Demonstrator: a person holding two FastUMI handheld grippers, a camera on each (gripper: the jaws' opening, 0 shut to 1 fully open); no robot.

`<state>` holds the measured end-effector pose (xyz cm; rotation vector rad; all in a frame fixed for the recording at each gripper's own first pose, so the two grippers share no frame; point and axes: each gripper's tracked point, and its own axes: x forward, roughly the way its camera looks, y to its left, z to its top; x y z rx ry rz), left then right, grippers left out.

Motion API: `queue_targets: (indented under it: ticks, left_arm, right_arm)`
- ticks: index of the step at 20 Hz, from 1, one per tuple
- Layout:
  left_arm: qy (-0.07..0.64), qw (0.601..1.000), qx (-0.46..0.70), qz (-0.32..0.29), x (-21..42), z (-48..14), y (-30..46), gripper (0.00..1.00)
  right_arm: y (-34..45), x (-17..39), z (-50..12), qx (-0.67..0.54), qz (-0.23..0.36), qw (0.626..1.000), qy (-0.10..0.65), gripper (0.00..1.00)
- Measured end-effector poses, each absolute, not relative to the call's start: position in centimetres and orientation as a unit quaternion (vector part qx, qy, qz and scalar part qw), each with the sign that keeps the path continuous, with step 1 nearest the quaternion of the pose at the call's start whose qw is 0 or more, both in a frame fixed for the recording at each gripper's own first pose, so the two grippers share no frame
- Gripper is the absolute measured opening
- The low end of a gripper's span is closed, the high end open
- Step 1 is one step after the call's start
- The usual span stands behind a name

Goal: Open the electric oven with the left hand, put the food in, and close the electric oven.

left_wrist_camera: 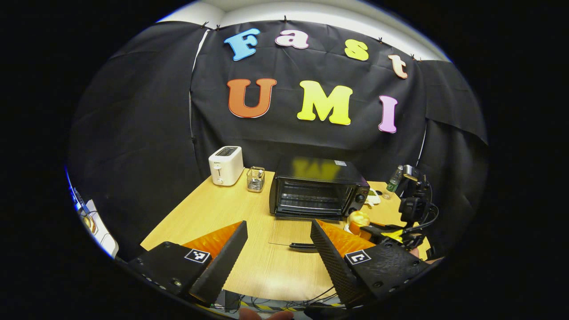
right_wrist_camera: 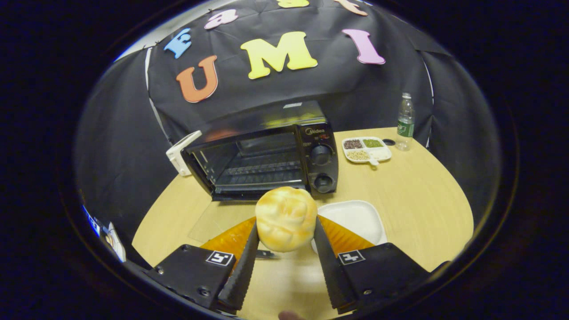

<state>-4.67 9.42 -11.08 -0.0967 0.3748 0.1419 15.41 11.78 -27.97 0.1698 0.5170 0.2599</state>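
1. I read the right claw [right_wrist_camera: 284, 235] as pinching the bread roll [right_wrist_camera: 286, 218]: both fingers press on its sides, and the roll sits between the fingertips, raised above the desk [right_wrist_camera: 422, 209].
2. Just behind the roll, in the right gripper view, the electric oven [right_wrist_camera: 266, 153] stands on the desk with its door [right_wrist_camera: 231, 218] folded down flat toward me. The cavity is exposed and the wire rack [right_wrist_camera: 262, 171] is visible inside. Two control knobs [right_wrist_camera: 321, 155] sit on the oven's right panel.
3. A white square plate [right_wrist_camera: 355, 218] lies on the desk just beside the right claw's right finger.
4. Farther back on the desk I see a divided dish [right_wrist_camera: 366, 149] holding grains of different colours, and a plastic bottle [right_wrist_camera: 405, 120] near it.
5. I read the left claw [left_wrist_camera: 278, 240] as spread wide, with nothing between its fingers. It hangs above the near edge of the desk, well apart from the oven.
6. In the left gripper view, the dark handle [left_wrist_camera: 302, 245] of the lowered door shows on the desk between the claw and the oven body.
7. To the right of the oven in that view, the right claw appears with the roll in it.
8. At the back left of the desk stand a white toaster [left_wrist_camera: 226, 165] and, just beside it, a small wire basket [left_wrist_camera: 256, 179].
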Motion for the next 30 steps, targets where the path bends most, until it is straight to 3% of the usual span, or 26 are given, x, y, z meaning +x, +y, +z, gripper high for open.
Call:
queue_targets:
  ticks: [17, 21, 25, 30]
  left_arm:
    - [0.236, 0.964, -0.049, 0.113, -8.6, -14.1, 15.0, 0.95]
    - [0.249, 0.960, -0.053, 0.119, -9.3, -14.9, 15.9, 0.95]
    - [0.249, 0.960, -0.054, 0.119, -9.7, -14.7, 16.1, 0.94]
    - [0.241, 0.963, -0.053, 0.109, -10.1, -14.1, 15.3, 0.94]
  right_arm:
    - [20.7, 31.4, -31.7, 0.131, 0.064, 0.968, 0.206, 0.70]
    - [21.7, 33.1, -32.2, 0.138, 0.051, 0.970, 0.191, 0.71]
    - [22.2, 33.3, -32.2, 0.134, 0.050, 0.972, 0.184, 0.85]
    - [22.1, 30.9, -30.7, 0.158, 0.058, 0.970, 0.178, 0.89]
